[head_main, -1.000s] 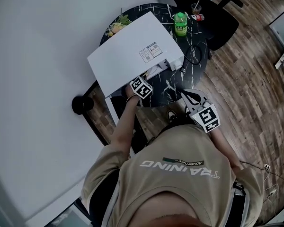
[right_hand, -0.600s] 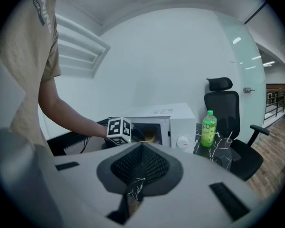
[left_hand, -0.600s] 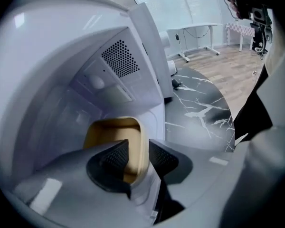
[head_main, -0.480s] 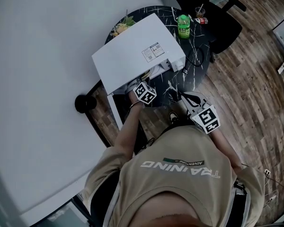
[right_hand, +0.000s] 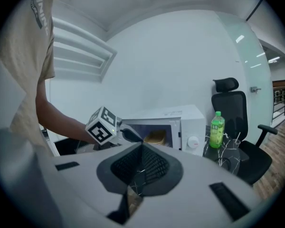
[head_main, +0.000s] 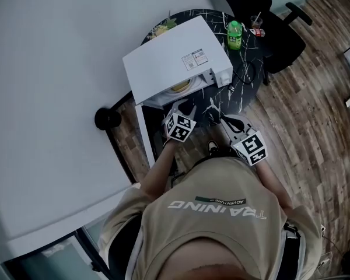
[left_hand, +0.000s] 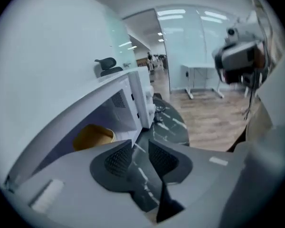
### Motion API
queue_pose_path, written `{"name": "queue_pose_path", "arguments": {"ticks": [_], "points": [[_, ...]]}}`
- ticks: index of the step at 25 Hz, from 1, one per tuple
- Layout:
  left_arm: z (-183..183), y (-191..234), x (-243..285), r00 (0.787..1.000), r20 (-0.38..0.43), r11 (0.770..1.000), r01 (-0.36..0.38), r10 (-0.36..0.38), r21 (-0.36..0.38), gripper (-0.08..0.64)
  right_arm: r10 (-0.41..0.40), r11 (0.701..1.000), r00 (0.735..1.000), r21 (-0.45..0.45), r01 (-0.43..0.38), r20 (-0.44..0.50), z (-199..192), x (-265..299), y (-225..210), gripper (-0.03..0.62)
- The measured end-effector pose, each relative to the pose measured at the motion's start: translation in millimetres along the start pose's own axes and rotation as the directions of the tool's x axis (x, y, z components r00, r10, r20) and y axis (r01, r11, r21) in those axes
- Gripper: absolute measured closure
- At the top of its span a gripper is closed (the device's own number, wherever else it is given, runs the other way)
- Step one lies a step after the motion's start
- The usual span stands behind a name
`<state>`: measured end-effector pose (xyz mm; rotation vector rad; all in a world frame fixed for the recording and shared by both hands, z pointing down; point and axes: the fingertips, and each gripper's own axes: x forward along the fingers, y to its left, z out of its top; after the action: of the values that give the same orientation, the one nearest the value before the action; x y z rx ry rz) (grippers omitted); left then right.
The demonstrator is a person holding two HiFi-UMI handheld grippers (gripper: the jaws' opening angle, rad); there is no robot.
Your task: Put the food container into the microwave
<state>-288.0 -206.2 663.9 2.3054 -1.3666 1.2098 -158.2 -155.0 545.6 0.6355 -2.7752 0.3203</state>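
The white microwave [head_main: 175,57] stands open on the round black marble table [head_main: 236,80]. A yellow food container [head_main: 181,87] sits inside its cavity; it also shows as the container [left_hand: 92,136] in the left gripper view and the container [right_hand: 156,137] in the right gripper view. My left gripper [head_main: 185,107] hangs just outside the opening, open, with nothing between its pads [left_hand: 118,158]. My right gripper [head_main: 230,121] is further right over the table's near edge, shut and empty, with its fingers [right_hand: 152,164] pressed together.
A green bottle [head_main: 234,35] stands on the table right of the microwave, with a cup and a can beyond it. A black office chair [head_main: 277,25] is behind the table. A cable [head_main: 245,72] lies on the tabletop. Wooden floor lies to the right, white wall to the left.
My left gripper has drawn back out of the microwave toward my body, leaving the yellow container visible inside. The right gripper has barely moved.
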Motion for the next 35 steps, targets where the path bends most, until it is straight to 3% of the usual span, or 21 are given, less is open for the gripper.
{"name": "queue_pose_path", "arguments": {"ticks": [1, 3, 5, 10, 13, 16, 20, 24, 30, 35], "points": [[5.3, -4.8, -9.7, 0.998, 0.056, 0.993, 0.038, -0.032, -0.111, 0.445, 0.007, 1.000, 1.000, -0.006, -0.007, 0.002, 3.4, 1.7, 0.9, 0.583], [17.4, -9.6, -30.4, 0.982, 0.179, 0.950, 0.113, -0.062, -0.292, 0.445, 0.024, 0.999, 1.000, -0.022, -0.024, -0.004, 6.5, 5.9, 0.9, 0.583], [25.9, -13.5, -48.1, 0.963, 0.262, 0.921, 0.152, -0.056, -0.360, 0.446, 0.039, 0.998, 0.999, -0.039, -0.039, -0.012, 9.3, 10.6, -1.6, 0.583], [45.3, -30.0, -90.4, 0.939, 0.343, 0.958, 0.127, -0.031, -0.259, 0.455, 0.077, 0.993, 0.997, -0.094, -0.078, -0.009, 30.2, 29.2, 5.1, 0.583], [69.6, -31.6, -118.3, 0.906, 0.423, 0.967, 0.109, 0.000, -0.232, 0.503, 0.131, 0.987, 0.991, -0.092, -0.128, 0.023, 55.2, 40.9, 12.3, 0.583], [97.2, -17.9, -148.0, 0.865, 0.496, 0.975, 0.046, 0.069, -0.216, 0.551, 0.178, 0.978, 0.982, -0.116, -0.171, 0.059, 88.2, 49.8, 19.8, 0.583], [114.8, 10.6, -179.6, 0.813, 0.559, 0.964, -0.012, 0.165, -0.267, 0.551, 0.208, 0.958, 0.973, -0.224, -0.181, 0.103, 134.0, 57.5, 30.4, 0.583], [123.7, 39.5, -198.7, 0.792, 0.567, 0.956, -0.070, 0.227, -0.285, 0.551, 0.199, 0.941, 0.969, -0.305, -0.146, 0.149, 175.3, 62.2, 33.9, 0.583], [152.6, 96.1, -232.7, 0.732, 0.587, 0.926, -0.167, 0.347, -0.339, 0.551, 0.157, 0.953, 0.956, -0.293, -0.081, 0.246, 233.4, 58.7, 27.6, 0.583], [170.3, 115.5, -240.8, 0.711, 0.604, 0.920, -0.163, 0.360, -0.356, 0.551, 0.134, 0.949, 0.957, -0.310, -0.049, 0.259, 248.5, 53.2, 19.6, 0.583]]}}
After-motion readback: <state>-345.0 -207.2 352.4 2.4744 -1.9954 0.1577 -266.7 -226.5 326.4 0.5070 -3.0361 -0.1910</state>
